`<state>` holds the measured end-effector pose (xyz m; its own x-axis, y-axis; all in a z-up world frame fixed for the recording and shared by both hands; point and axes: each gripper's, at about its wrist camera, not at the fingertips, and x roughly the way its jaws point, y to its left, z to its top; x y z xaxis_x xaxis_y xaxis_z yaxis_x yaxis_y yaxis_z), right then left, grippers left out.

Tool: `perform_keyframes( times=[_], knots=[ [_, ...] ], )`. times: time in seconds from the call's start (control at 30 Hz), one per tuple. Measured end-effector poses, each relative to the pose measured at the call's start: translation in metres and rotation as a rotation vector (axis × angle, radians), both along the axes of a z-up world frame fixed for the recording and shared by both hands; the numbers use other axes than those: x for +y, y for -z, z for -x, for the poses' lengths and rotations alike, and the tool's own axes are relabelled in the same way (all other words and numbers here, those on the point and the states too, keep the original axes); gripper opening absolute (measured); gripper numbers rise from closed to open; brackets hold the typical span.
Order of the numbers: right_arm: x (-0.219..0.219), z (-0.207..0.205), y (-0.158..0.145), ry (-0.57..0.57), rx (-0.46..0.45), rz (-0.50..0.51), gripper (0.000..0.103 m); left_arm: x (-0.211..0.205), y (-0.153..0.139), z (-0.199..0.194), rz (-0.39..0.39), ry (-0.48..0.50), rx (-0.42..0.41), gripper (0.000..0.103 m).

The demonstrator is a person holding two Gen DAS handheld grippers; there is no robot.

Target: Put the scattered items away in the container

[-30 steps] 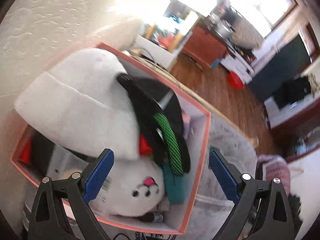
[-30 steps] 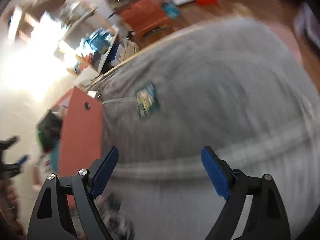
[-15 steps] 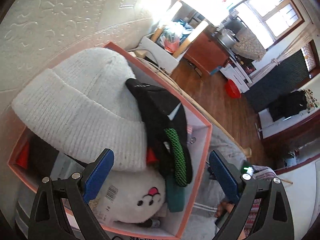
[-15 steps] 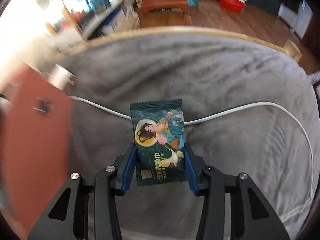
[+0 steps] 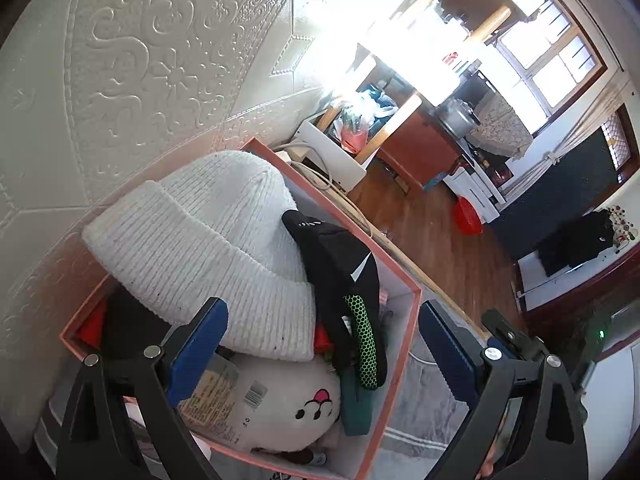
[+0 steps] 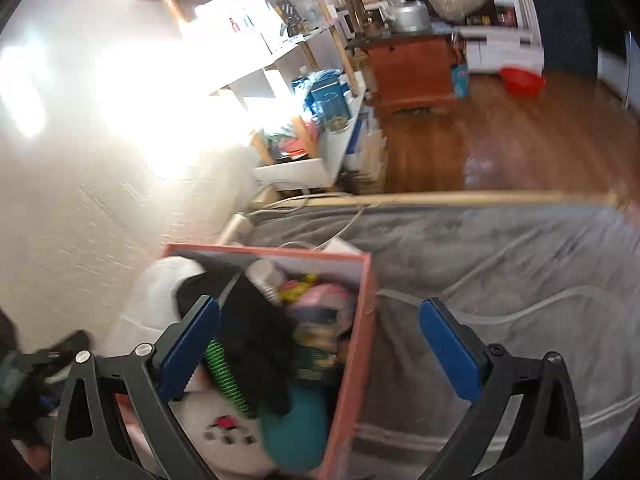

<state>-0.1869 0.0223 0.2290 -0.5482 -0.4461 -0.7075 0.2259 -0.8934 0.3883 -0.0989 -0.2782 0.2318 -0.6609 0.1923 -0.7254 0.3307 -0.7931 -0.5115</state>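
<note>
Box: pink-rimmed cardboard container (image 5: 402, 322) sits on a grey blanket (image 6: 500, 264) on the bed, pushed against the embossed white wall (image 5: 152, 64).
Box contents: white knit beanie (image 5: 208, 248) on top, black cap with a green mesh patch (image 5: 344, 292) leaning beside it, white plush toy with a pink nose (image 5: 296, 404) underneath, teal item (image 5: 354, 412) at the near corner.
Snack packet: in the right wrist view a dark green packet (image 6: 316, 350) lies inside the box, among a pink thing and a yellow thing; blur hides the detail.
Left claw (image 5: 320, 354): spread wide, nothing between its blue pads, hovering over the box's near end.
Right claw (image 6: 318, 350): jaws opening, wide apart, nothing pinched; it hangs above the box's right wall.
Cable: white cord (image 6: 520, 300) trails across the blanket just beside the box.
</note>
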Motion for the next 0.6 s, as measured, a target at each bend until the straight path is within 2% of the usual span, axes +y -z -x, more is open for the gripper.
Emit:
perform_keyframes(
  times=[0.13, 0.33, 0.5, 0.6],
  knots=[
    [0.022, -0.022, 0.010, 0.045, -0.035, 0.024, 0.101, 0.014, -0.010, 0.000, 0.087, 0.001, 0.021, 0.097],
    [0.056, -0.058, 0.014, 0.111, -0.051, 0.081, 0.101, 0.038, -0.049, -0.020, 0.293, -0.037, 0.145, 0.097],
    [0.062, -0.100, -0.002, 0.115, -0.006, 0.085, 0.101, 0.051, -0.083, -0.046, 0.417, -0.085, 0.264, 0.097],
    [0.061, -0.121, -0.014, 0.109, 0.035, 0.052, 0.101, 0.061, -0.101, -0.063, 0.470, -0.095, 0.341, 0.103]
  ],
)
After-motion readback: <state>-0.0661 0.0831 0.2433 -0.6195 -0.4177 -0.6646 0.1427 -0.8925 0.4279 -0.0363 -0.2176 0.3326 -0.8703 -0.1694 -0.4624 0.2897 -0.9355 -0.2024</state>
